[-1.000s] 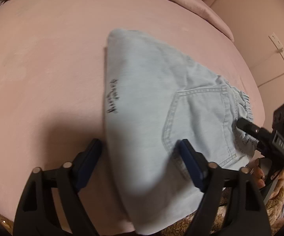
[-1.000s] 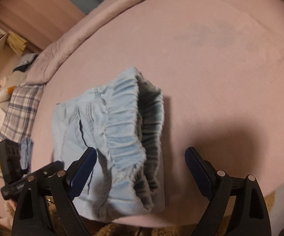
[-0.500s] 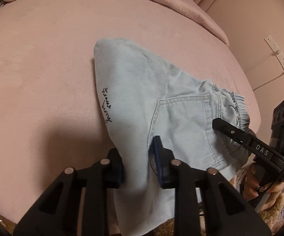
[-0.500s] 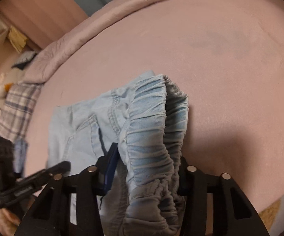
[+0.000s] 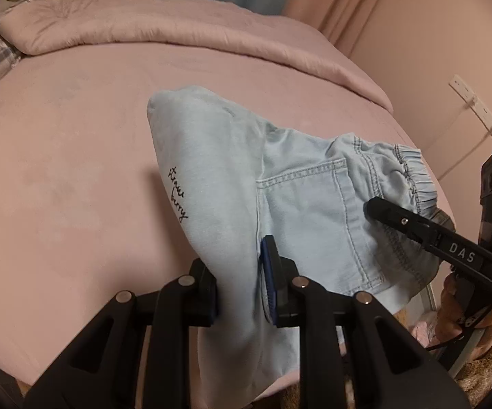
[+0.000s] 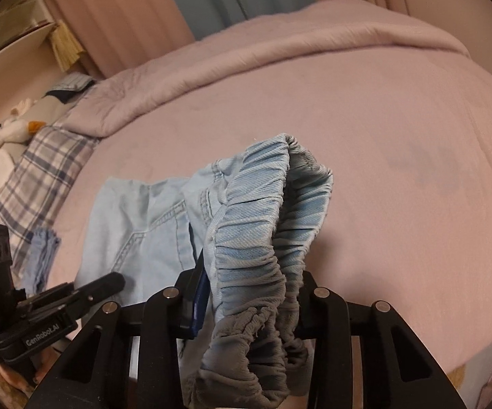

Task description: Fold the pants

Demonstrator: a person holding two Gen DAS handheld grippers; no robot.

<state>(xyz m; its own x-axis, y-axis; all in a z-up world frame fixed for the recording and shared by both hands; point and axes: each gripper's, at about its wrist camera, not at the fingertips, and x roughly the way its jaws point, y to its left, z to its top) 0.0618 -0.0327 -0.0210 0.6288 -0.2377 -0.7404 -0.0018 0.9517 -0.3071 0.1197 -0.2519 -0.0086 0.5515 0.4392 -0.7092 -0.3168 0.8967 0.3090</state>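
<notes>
Light blue denim pants [image 5: 307, 204] lie folded on the pink bed [image 5: 58, 170], black script along one side. My left gripper [image 5: 237, 289] is shut on the near leg-side fold, which rises off the bed. In the right wrist view the elastic waistband [image 6: 256, 238] is bunched between the pads of my right gripper [image 6: 251, 293]; its jaws are closing on it and the pads press the cloth. The pants' pocket panel [image 6: 137, 218] slopes down to the bed behind. Each view shows the other gripper beside the pants: the right gripper [image 5: 416, 225], the left gripper [image 6: 75, 293].
A rolled pink duvet [image 5: 178, 20] lies across the far end of the bed. A plaid pillow [image 6: 41, 163] and a small blue cloth [image 6: 43, 255] sit at the left side. A wall socket strip [image 5: 474, 105] is on the right wall. Curtains hang behind.
Both grippers went from wide open around the pants' near edge to shut on it. Both then rose, lifting the leg fold and the waistband off the bed.
</notes>
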